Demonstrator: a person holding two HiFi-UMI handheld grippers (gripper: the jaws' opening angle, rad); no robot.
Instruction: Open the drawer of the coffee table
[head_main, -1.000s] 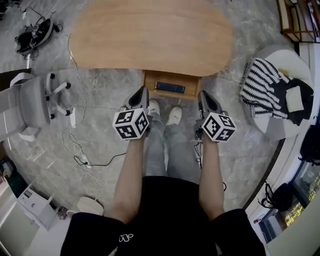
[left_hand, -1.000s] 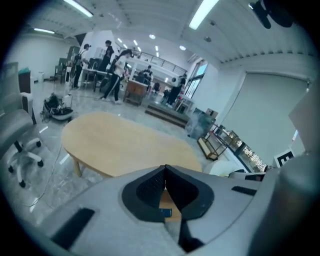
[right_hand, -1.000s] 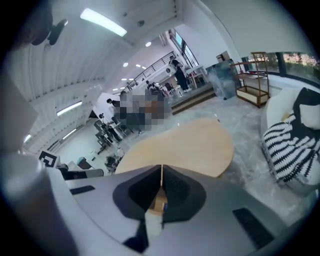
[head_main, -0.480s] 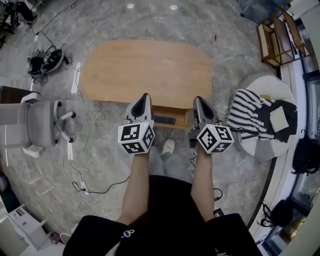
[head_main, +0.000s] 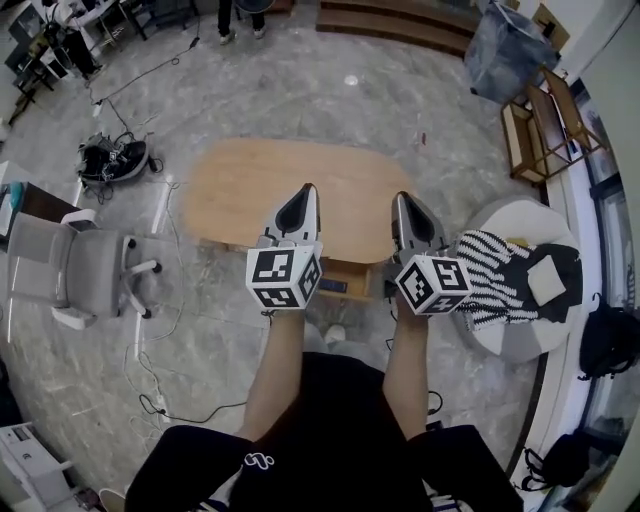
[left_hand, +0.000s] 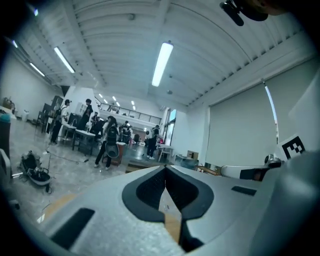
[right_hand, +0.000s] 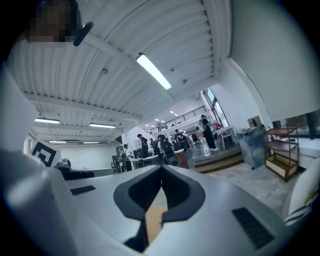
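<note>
Head view is showing the drawer (head_main: 352, 270) standing pulled out from the coffee table's (head_main: 240, 190) near edge, so the opening is looking done; left gripper view is showing the left gripper (left_hand: 165, 170) above that table, jaws pressing together on nothing; right gripper view is showing the right gripper (right_hand: 161, 170) likewise closed, empty.

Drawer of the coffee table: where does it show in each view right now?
Head view: drawer, lower centre, open under the coffee table's near edge.
Left gripper view: not in it.
Right gripper view: not in it.
Shared landmark: wooden steps across the room.
</note>
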